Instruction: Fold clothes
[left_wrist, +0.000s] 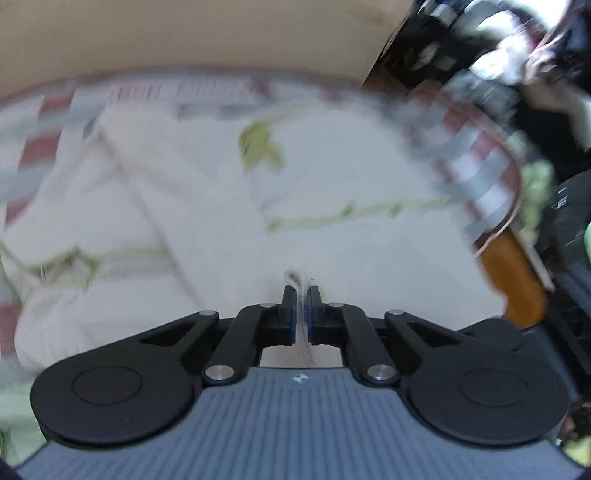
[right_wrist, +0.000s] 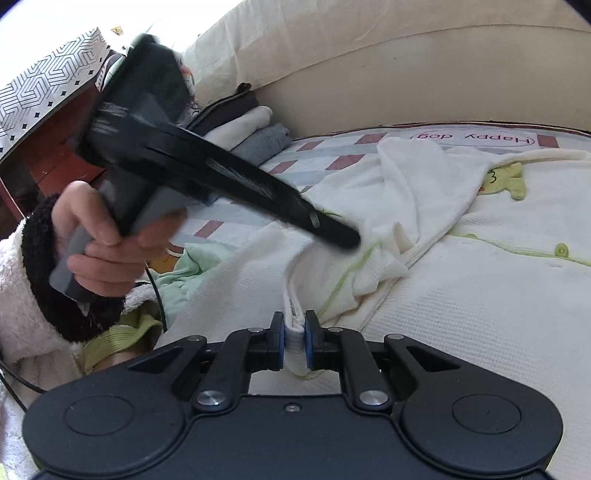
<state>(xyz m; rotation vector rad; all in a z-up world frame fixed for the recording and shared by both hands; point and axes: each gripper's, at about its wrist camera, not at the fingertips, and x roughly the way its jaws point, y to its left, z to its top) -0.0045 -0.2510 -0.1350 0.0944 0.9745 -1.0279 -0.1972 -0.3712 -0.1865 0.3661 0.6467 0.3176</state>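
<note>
A white baby garment (right_wrist: 480, 295) with green trim and a small green frog patch (right_wrist: 508, 181) lies spread on the bed. My right gripper (right_wrist: 294, 319) is shut on a folded edge of it, and white cloth fills the gap between the blue pads. In the blurred left wrist view, my left gripper (left_wrist: 301, 291) is shut on a thin ridge of the same white garment (left_wrist: 207, 206). The right wrist view shows the left gripper (right_wrist: 343, 240) reaching down to the cloth, held by a hand (right_wrist: 99, 236) in a fluffy sleeve.
The bed sheet (right_wrist: 332, 155) has red and grey stripes. A stack of folded clothes (right_wrist: 251, 133) sits at the back left by a beige padded headboard (right_wrist: 406, 74). A pale green garment (right_wrist: 184, 273) lies at the left. An orange bed corner (left_wrist: 517, 280) shows on the right.
</note>
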